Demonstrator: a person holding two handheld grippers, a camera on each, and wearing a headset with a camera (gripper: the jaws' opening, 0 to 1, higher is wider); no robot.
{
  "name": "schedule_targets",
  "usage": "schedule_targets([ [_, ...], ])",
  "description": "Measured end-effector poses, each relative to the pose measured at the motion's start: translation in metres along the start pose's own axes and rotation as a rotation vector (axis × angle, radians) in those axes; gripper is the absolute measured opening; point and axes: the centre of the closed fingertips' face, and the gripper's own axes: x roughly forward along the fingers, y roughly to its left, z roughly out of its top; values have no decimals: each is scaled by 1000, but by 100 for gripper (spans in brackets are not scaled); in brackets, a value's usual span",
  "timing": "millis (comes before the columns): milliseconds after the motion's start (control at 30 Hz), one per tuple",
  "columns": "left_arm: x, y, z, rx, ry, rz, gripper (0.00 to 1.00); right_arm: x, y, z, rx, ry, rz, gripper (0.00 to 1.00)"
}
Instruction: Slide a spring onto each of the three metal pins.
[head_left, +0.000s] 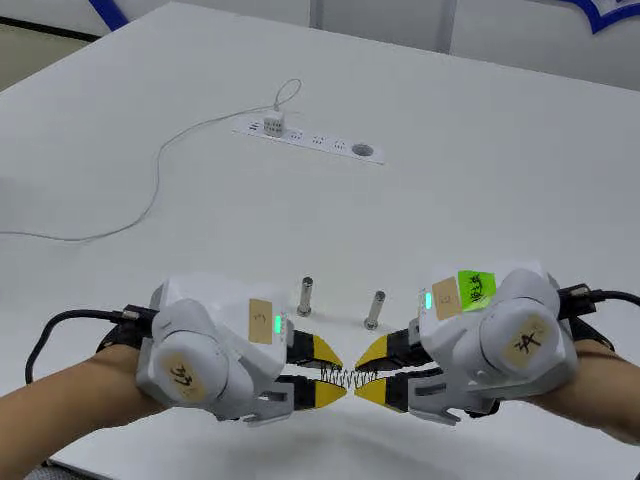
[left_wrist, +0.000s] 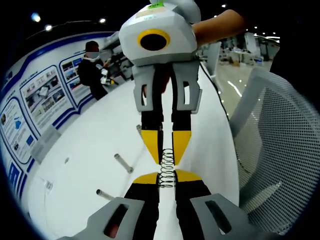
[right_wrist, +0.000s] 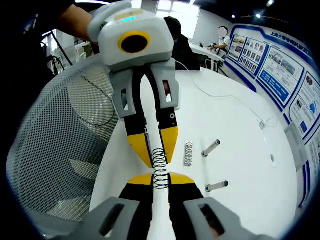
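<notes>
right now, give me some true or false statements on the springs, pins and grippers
1. The left gripper and right gripper each pinch one end of the same spring. True.
2. One pin already wears a spring. False: the two pins in the head view are bare.
3. A second spring lies loose on the table near the pins. True.
4. The pins lie flat. False: they stand upright.
5. The power strip sits between the grippers and the pins. False: it lies beyond the pins.
</notes>
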Motion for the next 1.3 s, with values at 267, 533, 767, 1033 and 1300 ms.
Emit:
schedule_targets([
  [267, -3, -2, 8, -24, -46, -53, 9, -4, 3, 5, 39, -51, 30, 12],
  [533, -7, -3, 13, -36, -69, -84, 9, -6, 5, 2, 47, -52, 35, 14],
  [767, -10, -2, 13, -33, -72, -91, 10, -10, 2, 1, 97, -82, 42, 12],
  [1033, -14, -3, 9, -12, -50, -92, 10, -17, 5, 27, 169, -221, 79, 10],
  [1300, -11, 0, 12, -31, -50, -70, 9, -19, 2, 32, 175, -237, 57, 10],
])
